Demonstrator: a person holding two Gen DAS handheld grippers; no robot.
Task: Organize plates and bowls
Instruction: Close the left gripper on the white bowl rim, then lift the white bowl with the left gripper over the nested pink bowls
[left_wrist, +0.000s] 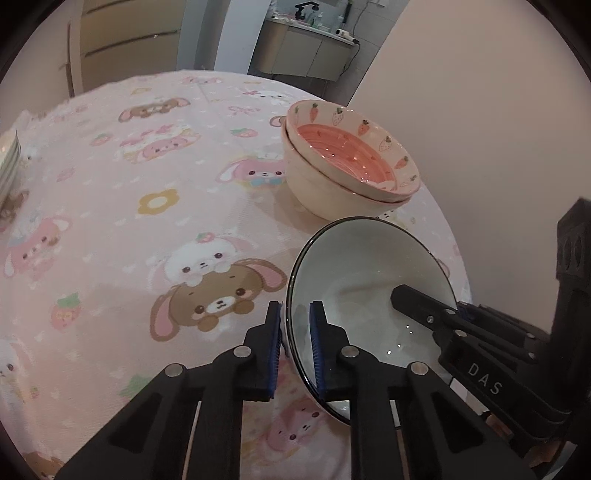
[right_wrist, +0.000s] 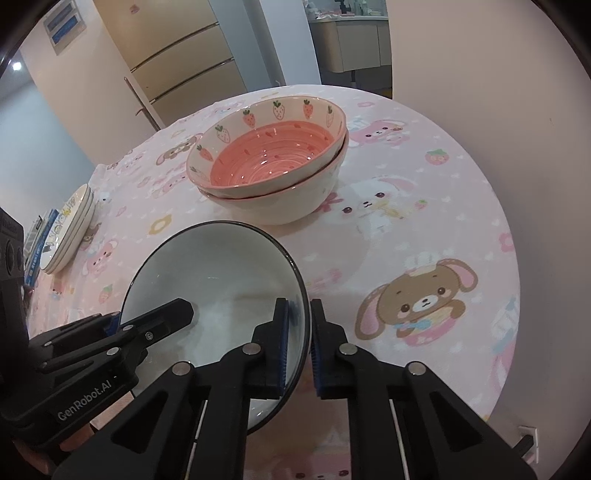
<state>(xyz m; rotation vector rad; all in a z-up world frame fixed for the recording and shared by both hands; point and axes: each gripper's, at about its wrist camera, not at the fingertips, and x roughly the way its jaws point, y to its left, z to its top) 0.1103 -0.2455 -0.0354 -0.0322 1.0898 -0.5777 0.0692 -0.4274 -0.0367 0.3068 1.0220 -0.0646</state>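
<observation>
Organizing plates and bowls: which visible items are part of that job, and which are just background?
Part of the job:
white bowl, rim clamped by left gripper and right gripper
two nested strawberry bowls
stack of plates

Just lying about:
cartoon tablecloth
boxes beside the plates
refrigerator

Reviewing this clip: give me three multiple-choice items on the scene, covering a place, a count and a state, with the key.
1. Where does the white bowl sit relative to the pink bowls?
A nearer the cameras
B inside them
C behind them

2. How many pink bowls are stacked?
A one
B two
C four

3. What does the left gripper do?
A hangs open
B clamps the white bowl's rim
C holds a plate

Key: A, it lies in front of the stack; B, two nested rims show; B, its pads pinch the rim, as the right gripper does opposite.
</observation>
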